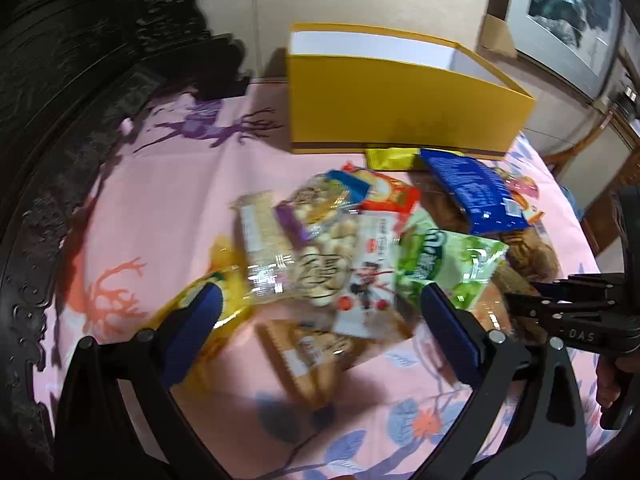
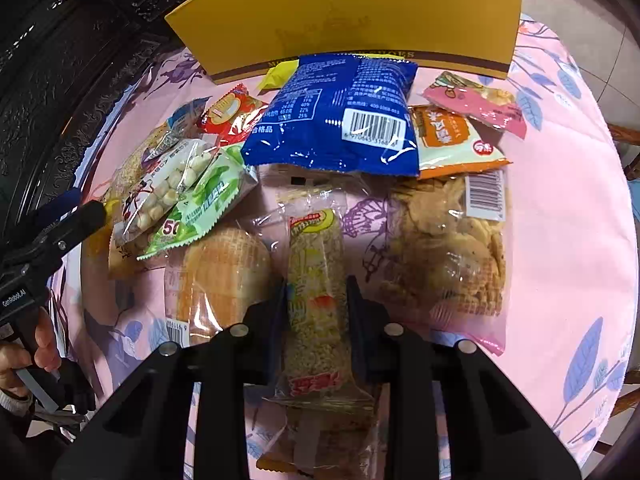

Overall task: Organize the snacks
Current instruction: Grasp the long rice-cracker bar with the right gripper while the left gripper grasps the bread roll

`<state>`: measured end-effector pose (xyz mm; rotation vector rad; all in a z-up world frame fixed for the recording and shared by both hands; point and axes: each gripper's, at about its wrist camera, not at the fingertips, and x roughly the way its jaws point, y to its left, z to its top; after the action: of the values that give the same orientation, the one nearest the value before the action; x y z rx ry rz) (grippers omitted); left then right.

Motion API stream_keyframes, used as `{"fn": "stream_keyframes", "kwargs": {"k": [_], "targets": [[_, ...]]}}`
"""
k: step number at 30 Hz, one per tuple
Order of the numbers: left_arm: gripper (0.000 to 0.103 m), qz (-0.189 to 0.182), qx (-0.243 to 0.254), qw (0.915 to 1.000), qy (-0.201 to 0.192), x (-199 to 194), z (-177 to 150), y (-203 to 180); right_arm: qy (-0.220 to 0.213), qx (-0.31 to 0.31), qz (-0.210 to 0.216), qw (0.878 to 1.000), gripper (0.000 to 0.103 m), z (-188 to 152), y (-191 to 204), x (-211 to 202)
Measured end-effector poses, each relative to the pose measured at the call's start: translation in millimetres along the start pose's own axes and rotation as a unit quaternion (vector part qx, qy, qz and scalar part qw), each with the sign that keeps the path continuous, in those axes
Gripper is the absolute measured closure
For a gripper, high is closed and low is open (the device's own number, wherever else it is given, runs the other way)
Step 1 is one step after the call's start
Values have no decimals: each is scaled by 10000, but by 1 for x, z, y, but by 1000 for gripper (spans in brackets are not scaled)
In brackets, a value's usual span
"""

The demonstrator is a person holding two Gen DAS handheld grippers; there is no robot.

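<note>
While the yellow box (image 2: 348,12) stands upright at the far edge of the pink cloth (image 2: 568,216), the right gripper (image 2: 317,300) is clamped on a rice-crisp bar (image 2: 316,304) in clear wrap, pads pressed to both its long sides, jaws narrow w/ the bar filling the gap. Bar's long axis runs straight toward the box: one end points at it, other end trails back under the gripper body. It lies on the near side of the snack pile, well apart from the box.

Left gripper (image 1: 320,312) has jaws wide apart, blue pads (image 1: 196,320) hovering over the pile; can't tell if pads touch anything. Left pad is over a yellow packet (image 1: 228,280), right pad by a green packet (image 1: 444,264); between them, a white cartoon packet (image 1: 372,280) and a bag of round puffs (image 1: 320,248). All on the near side of the box; this view is blurred.

Blue bag (image 2: 340,120) lies just in front of the box, barcode side up, its top edge almost touching the box wall. Red packet (image 2: 232,114) sits left of it, orange-and-white packet (image 2: 452,140) and pink packet (image 2: 480,104) right of it. Nearer than the blue bag: a bun in wrap (image 2: 224,276) left of the bar, a clear bag of biscuits (image 2: 452,252) right of it.
</note>
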<state>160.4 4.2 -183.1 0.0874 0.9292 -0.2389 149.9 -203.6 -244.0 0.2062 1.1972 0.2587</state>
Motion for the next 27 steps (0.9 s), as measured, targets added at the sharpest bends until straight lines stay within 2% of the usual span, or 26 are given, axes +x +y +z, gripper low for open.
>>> {"fn": "stream_keyframes", "kwargs": {"k": [5,9,13,16,19,22,27], "targets": [[2,-564,134,9983,-69,1,9,-30,-38,177,77,9998,74,-8,-7,-7],[2,-861,350,9957,-19,6,9,-63,-50,372,132,9992,74,-16,-18,-14],[2,-1207,330,9918,246,5,-7,-81,-49,482,166,9987,74,-23,-28,-22],[2,-1147,409,9915,456,12,-21,-92,-62,443,193,9988,74,-26,-33,-25],[4,-1106,115,9919,619,26,-25,-93,-88,521,242,9983,74,-28,-38,-26],[4,-914,-121,9932,710,42,-22,-88,-108,587,282,9978,74,-29,-43,-27],[14,-687,-130,9938,865,57,-27,-92,-127,560,309,9979,74,-31,-47,-29]]}}
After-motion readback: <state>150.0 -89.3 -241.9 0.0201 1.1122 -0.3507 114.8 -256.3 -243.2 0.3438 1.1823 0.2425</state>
